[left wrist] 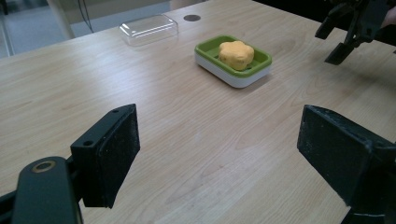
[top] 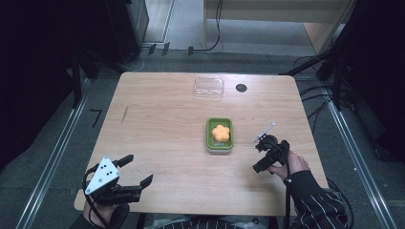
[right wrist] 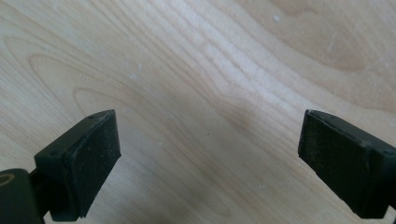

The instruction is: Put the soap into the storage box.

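Observation:
An orange flower-shaped soap (top: 220,133) (left wrist: 236,54) lies in a green and white soap dish (top: 209,136) (left wrist: 232,78) near the middle of the wooden table (top: 162,124). My left gripper (top: 138,170) (left wrist: 219,154) rests at the table's front left, open, its jaws level and aimed toward the dish with nothing between them. My right gripper (top: 259,156) (right wrist: 210,163) is held by a hand to the right of the dish. It points down at bare wood, open and empty. In the left gripper view, the right gripper (left wrist: 348,35) hangs beyond the dish at the upper right.
A clear plastic lid (top: 208,88) (left wrist: 149,29) lies at the table's far side, with a round black hole (top: 241,88) (left wrist: 192,17) beside it. Cables and dark stands surround the table on the floor.

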